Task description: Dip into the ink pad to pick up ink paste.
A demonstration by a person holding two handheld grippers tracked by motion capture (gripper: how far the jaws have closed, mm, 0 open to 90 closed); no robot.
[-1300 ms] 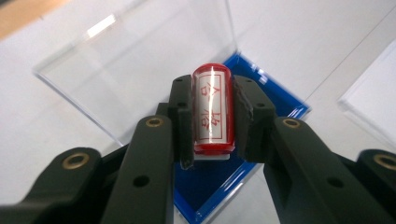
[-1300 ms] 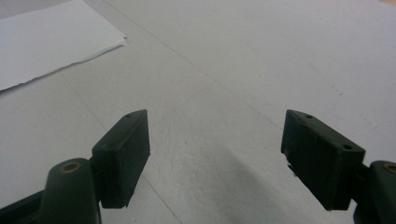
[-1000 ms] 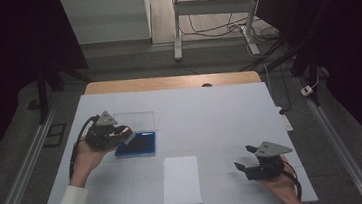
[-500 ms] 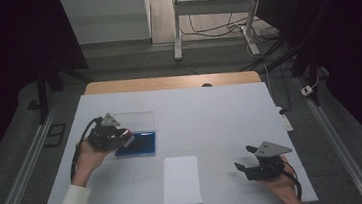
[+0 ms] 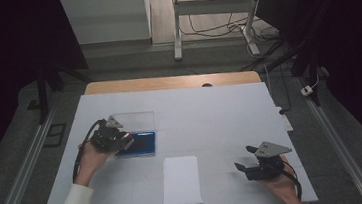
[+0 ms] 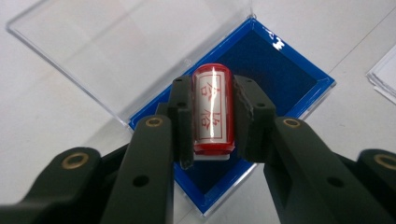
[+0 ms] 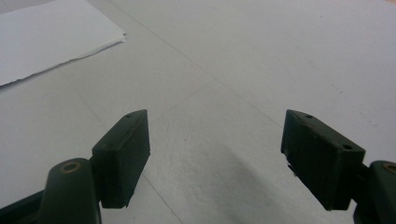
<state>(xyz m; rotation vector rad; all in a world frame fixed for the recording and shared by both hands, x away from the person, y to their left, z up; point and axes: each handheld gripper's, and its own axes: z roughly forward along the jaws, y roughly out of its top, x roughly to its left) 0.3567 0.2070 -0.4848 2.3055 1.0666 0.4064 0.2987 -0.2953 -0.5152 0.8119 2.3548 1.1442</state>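
My left gripper [image 6: 212,114] is shut on a red stamp [image 6: 212,109] with red characters on its white label. It holds the stamp over the blue ink pad [image 6: 275,70] of an open case, whose clear lid [image 6: 116,42] lies flat behind it. From above, the left gripper [image 5: 122,140] sits at the ink pad's [image 5: 143,143] left edge. A white sheet of paper [image 5: 181,180] lies near the front middle of the table. My right gripper [image 5: 243,169] rests open at the front right, with nothing between its fingers [image 7: 123,149]; a paper corner [image 7: 51,37] shows far left of it.
The white table top [image 5: 210,114] has a wooden strip along its far edge. Metal rails run on the floor at both sides. A desk frame with cables stands beyond the table.
The left gripper with the stamp has shifted slightly over the ink pad's left edge. The right gripper has stayed still.
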